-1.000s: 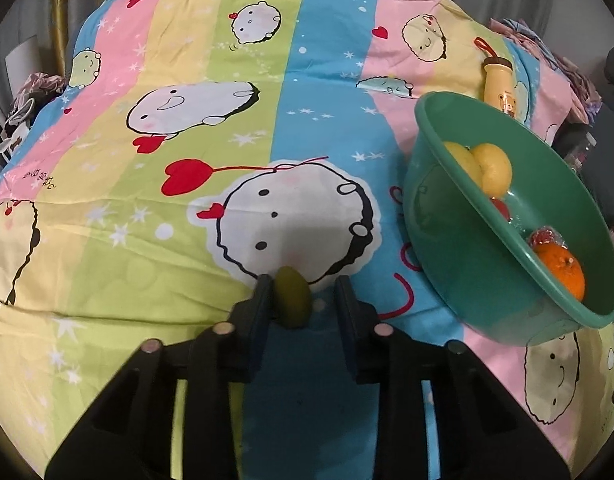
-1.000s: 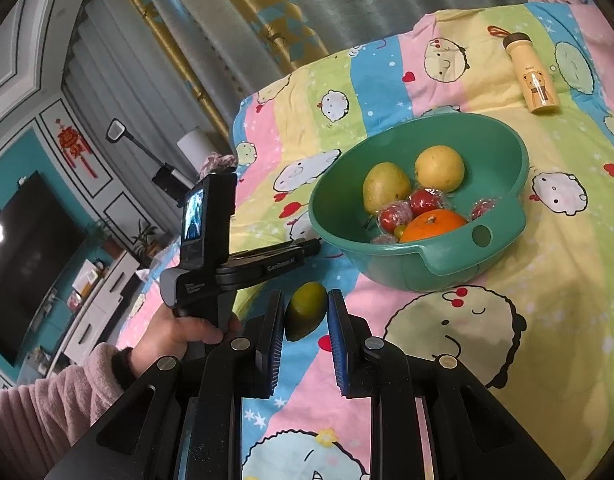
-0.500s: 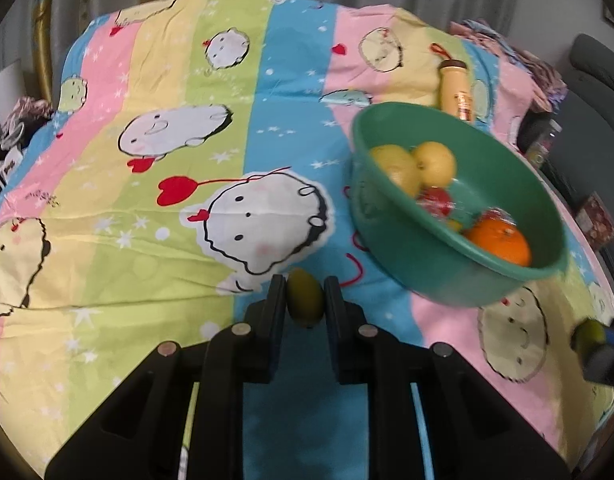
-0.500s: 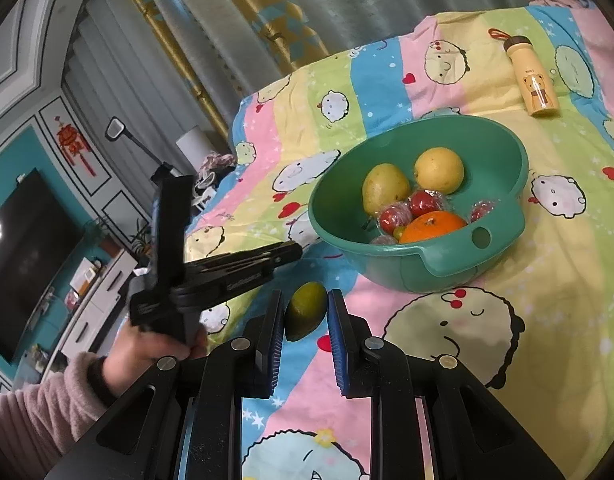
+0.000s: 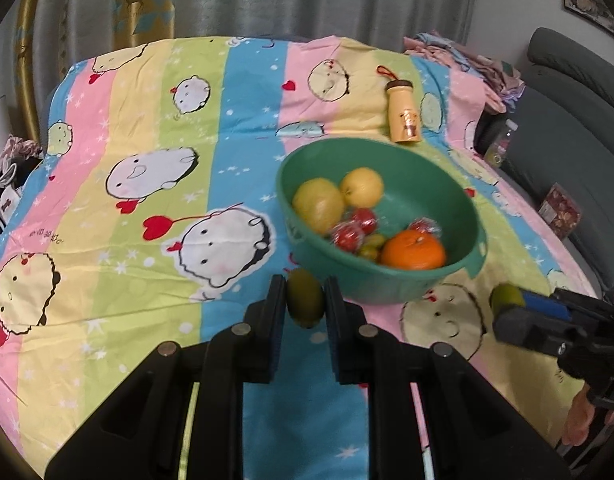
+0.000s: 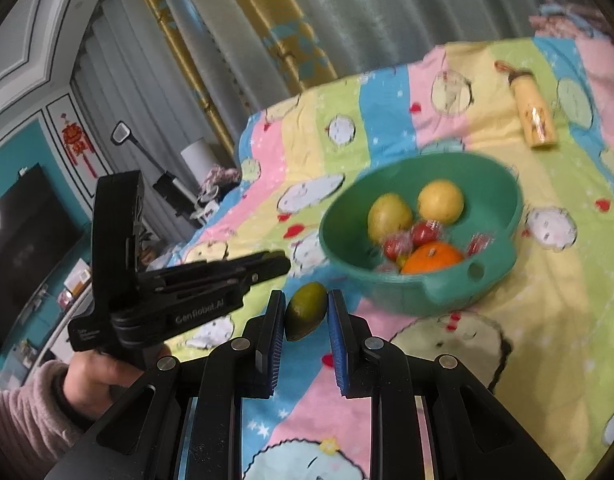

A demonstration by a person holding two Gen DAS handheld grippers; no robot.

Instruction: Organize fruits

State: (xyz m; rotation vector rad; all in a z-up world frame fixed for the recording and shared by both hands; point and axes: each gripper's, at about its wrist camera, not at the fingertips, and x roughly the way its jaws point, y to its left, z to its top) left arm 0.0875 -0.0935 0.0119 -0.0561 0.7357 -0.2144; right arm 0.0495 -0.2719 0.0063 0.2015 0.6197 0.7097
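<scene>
Each hand-held gripper pinches a small green fruit: the left hand-held gripper clamps one green fruit at lower centre of its view, and the right hand-held gripper clamps the other green fruit likewise. The green bowl sits on the bed just up and right of both. Best, I judge, to carry one fruit at a time over the rim, lower it beside the orange, and only then release, so nothing bounces out.

"GenRobot.AI" in pale letters on the side of the left tool, hand-held
</scene>
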